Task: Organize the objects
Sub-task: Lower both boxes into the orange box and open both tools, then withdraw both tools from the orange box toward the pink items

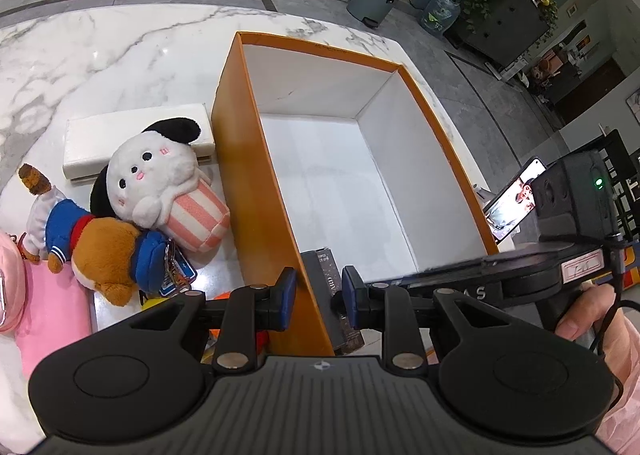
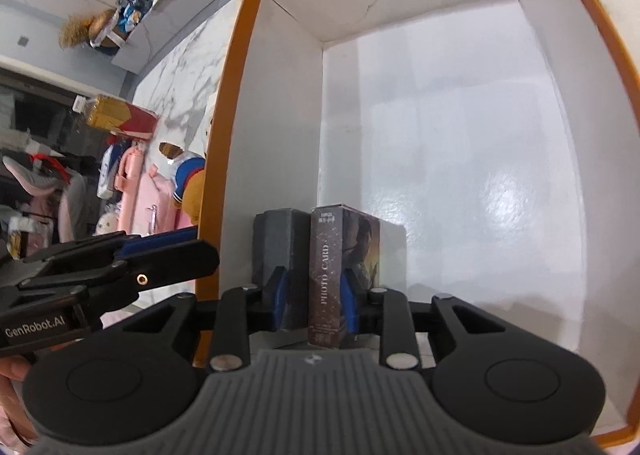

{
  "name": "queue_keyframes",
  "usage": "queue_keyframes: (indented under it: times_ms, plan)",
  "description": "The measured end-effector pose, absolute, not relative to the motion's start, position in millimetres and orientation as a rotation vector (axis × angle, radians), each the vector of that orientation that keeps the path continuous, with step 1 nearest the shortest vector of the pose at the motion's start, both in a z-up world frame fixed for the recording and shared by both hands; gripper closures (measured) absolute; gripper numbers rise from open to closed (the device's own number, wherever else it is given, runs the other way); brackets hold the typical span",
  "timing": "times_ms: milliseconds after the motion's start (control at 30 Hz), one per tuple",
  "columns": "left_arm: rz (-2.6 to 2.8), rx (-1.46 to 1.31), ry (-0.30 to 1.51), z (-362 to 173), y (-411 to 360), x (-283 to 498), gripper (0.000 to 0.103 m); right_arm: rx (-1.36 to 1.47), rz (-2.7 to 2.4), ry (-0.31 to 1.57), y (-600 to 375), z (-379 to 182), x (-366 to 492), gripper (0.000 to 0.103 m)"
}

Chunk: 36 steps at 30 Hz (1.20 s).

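A large orange box point(image 1: 248, 183) with a white inside stands on the marble counter point(image 1: 120, 51). A dark box printed "PHOTO CARD" point(image 2: 326, 255) stands upright in its near corner, close to the wall; it shows in the left wrist view too point(image 1: 330, 279). My right gripper point(image 2: 315, 301) is shut on this card box, one blue pad on each side. A grey shape point(image 2: 276, 247) beside it may be a shadow or another box. My left gripper point(image 1: 319, 295) straddles the orange box's near wall point(image 2: 228, 103), one finger outside and one inside, pinched on it.
Left of the orange box lie a white plush with black ears point(image 1: 152, 179), a brown plush in a blue sailor top point(image 1: 100, 251), a flat white case point(image 1: 132, 135) and a pink pouch point(image 1: 44, 307). A phone on a stand point(image 1: 514, 199) sits at the right.
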<state>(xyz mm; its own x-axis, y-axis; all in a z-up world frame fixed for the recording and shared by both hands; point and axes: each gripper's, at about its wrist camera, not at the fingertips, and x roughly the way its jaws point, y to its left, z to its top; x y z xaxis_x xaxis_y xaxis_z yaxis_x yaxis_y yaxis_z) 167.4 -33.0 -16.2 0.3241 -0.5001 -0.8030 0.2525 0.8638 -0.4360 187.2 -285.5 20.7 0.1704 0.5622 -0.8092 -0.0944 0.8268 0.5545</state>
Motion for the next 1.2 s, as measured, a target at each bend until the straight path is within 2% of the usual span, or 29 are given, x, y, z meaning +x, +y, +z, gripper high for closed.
queue_keyframes:
  times_ms: [67, 100, 133, 500, 1033, 1200]
  plan:
    - [-0.503, -0.247, 1.144, -16, -33, 169, 0.074, 0.41, 0.481, 1.3, -283, 26, 193, 0.064]
    - [-0.5, -0.248, 1.143, -16, -33, 169, 0.074, 0.411, 0.472, 1.291, -281, 28, 197, 0.049]
    - [-0.496, -0.249, 1.141, -15, -32, 169, 0.074, 0.416, 0.461, 1.283, -279, 28, 203, 0.045]
    - [-0.511, -0.277, 1.147, -17, -29, 175, 0.074, 0.498, 0.328, 1.346, -272, 2, 231, 0.053]
    - [-0.516, -0.31, 1.176, -28, -25, 164, 0.075, 0.444, 0.317, 1.401, -270, 0, 216, 0.052]
    - [-0.519, -0.309, 1.106, -10, -20, 151, 0.075, 0.348, 0.323, 1.302, -267, 24, 209, 0.049]
